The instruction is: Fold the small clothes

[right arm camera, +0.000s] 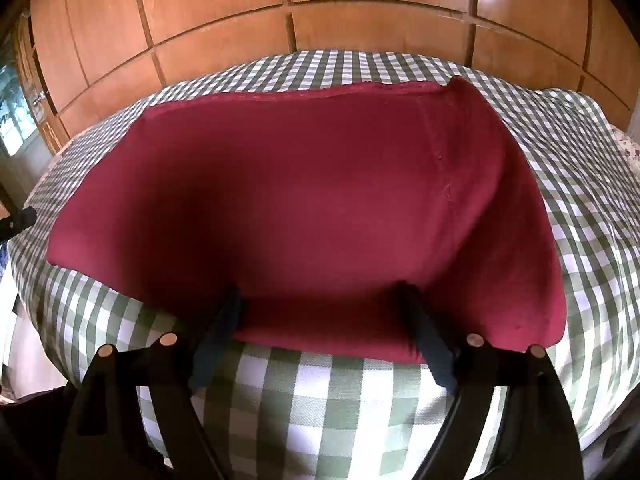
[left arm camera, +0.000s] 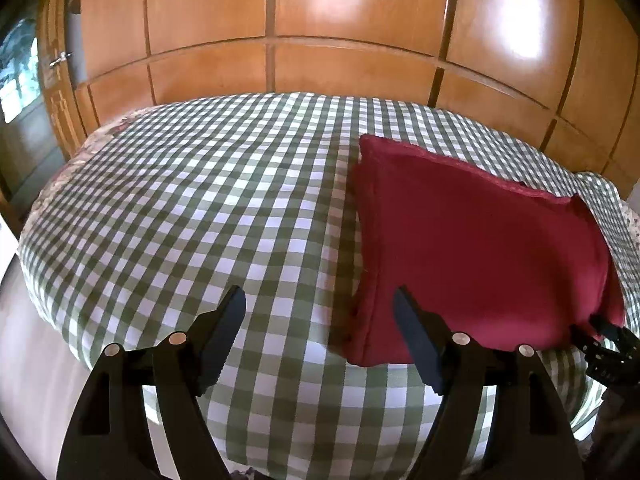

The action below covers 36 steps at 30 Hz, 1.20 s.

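- My left tool fills the bottom of its own view, jaws spread wide and released, nothing between them but checked cloth.
- Its right-hand finger overlaps the near left corner of the dark red garment; whether it touches the fabric I cannot tell.
- My right tool sits at the bottom of its own view, jaws likewise spread wide, clamping nothing.
- Both of its fingertips lie at the near edge of the red garment, the hem running between them, the pads not pinching it.
- In the left view my right tool shows at the lower right edge, at the garment's near right corner.
- In the right view a dark tip of my left tool pokes in at the middle left edge, beside the garment's left side.
- The garment lies folded flat as a broad, roughly rectangular shape on the green-and-white checked cover, filling the centre of the right view and the right half of the left view.
- Its far edge shows a stitched hem; a fold line runs down its right part in the right view.
- Whether the checked cover lies on a bed or a worktop I cannot tell.
- Behind it, across the top of both views, stand glossy wooden panelled doors.
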Motion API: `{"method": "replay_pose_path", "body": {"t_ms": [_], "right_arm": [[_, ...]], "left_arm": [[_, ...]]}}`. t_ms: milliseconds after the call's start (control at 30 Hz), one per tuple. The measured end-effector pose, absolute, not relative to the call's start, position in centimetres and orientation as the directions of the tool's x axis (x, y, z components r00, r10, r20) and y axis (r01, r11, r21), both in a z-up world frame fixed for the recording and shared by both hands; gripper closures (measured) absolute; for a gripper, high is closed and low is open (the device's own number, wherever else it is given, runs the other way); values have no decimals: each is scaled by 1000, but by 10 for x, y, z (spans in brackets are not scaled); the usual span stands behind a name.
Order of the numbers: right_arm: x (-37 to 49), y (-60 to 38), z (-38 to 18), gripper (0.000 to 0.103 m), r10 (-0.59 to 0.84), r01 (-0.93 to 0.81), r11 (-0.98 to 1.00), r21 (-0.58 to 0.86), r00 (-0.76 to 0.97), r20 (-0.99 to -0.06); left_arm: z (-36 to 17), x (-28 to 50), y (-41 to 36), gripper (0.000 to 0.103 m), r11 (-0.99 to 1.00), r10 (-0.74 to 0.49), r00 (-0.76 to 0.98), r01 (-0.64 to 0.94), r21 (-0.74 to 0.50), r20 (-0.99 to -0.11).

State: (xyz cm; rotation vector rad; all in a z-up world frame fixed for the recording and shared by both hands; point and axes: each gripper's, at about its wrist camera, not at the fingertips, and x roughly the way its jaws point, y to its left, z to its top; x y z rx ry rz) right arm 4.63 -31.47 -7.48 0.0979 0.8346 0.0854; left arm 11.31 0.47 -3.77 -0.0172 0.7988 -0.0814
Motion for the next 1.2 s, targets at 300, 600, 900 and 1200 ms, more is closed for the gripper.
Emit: {"method": "replay_pose_path", "body": {"t_ms": [300, 600, 900, 1200], "right_arm": [[47, -315, -76, 16, 109, -37, 993, 114, 676, -729], [47, -314, -75, 15, 106, -36, 993, 111, 677, -728], [48, -313, -75, 14, 104, -35, 993, 109, 677, -728], [48, -313, -75, 14, 103, -35, 994, 108, 677, -728]], "left_arm": [[-41, 123, -3, 29, 995, -91, 691, 88, -41, -717], [-40, 137, -12, 33, 993, -106, 694, 109, -41, -712], [-56, 160, -18, 59, 989, -128, 651, 137, -50, -748], [-81, 164, -4, 79, 977, -203, 623, 84, -194, -755]]}}
